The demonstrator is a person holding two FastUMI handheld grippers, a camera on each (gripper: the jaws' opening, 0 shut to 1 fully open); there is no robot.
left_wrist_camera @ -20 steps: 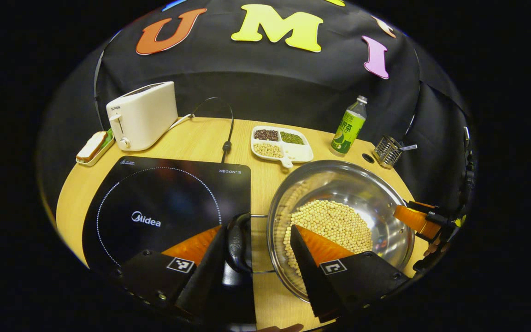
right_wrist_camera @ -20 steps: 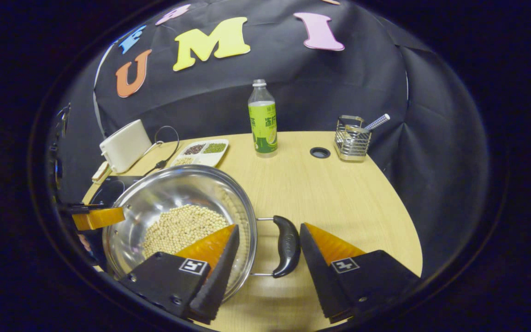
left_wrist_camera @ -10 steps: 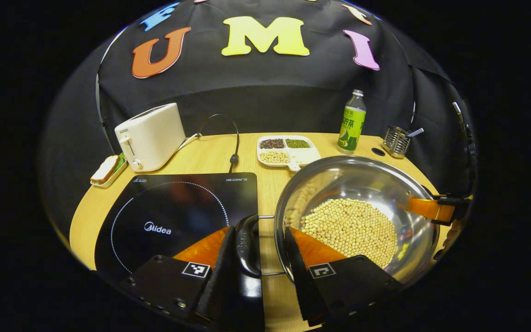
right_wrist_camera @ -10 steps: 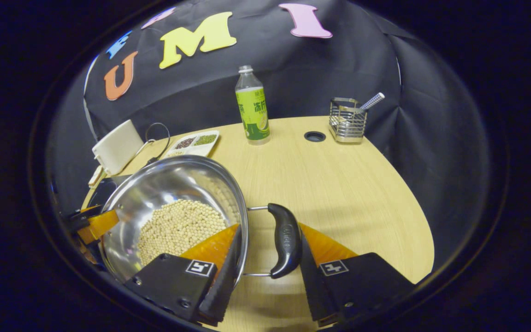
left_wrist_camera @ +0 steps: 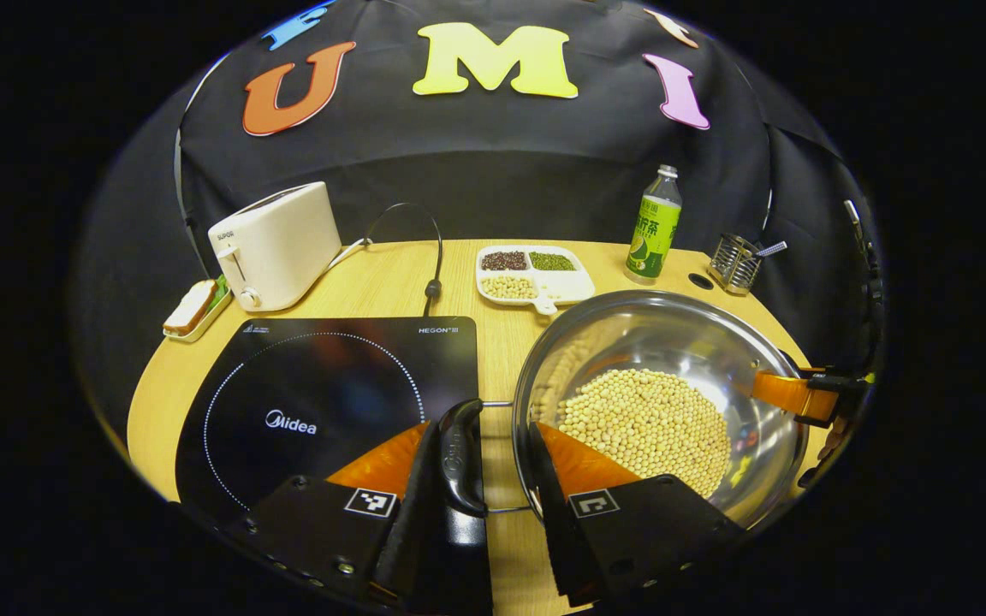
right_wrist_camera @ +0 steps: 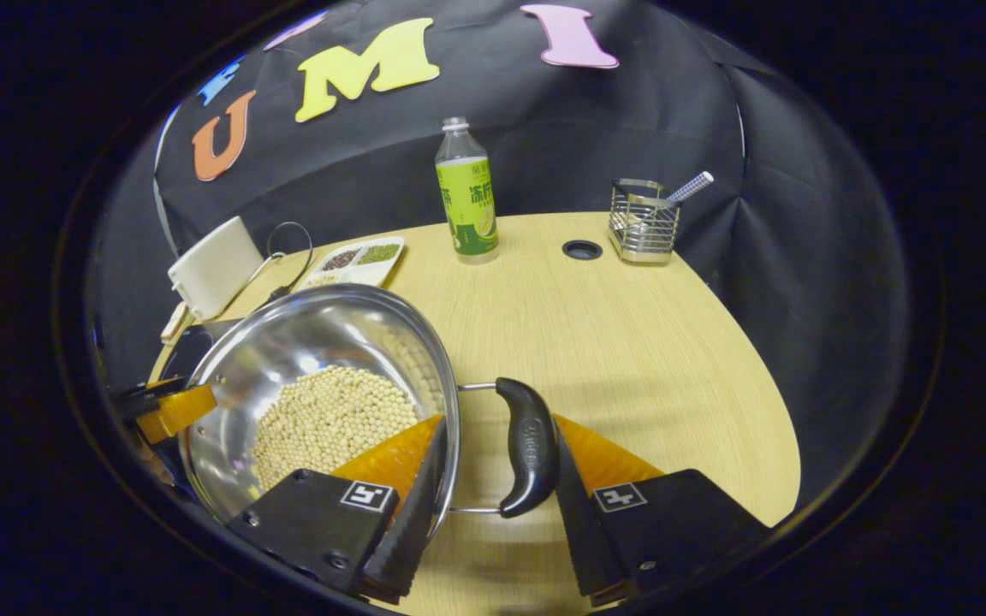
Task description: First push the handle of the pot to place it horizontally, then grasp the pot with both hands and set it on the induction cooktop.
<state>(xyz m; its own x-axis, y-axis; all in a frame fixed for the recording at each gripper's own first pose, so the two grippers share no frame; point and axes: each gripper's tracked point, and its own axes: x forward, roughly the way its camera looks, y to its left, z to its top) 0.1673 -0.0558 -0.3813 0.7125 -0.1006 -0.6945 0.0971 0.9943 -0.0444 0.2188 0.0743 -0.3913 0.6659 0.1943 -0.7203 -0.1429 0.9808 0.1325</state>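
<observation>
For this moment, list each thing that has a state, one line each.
pot: uncovered, holds beans, on the table beside the cooktop
induction cooktop: bare, nothing on it
left gripper: fingers closed around the pot's left handle
right gripper: fingers closed around the right handle
bottle: upright, capped
divided dish: beans in its compartments

Steel pot (left_wrist_camera: 673, 342) of soybeans sits beside the black induction cooktop (left_wrist_camera: 322, 393).
</observation>
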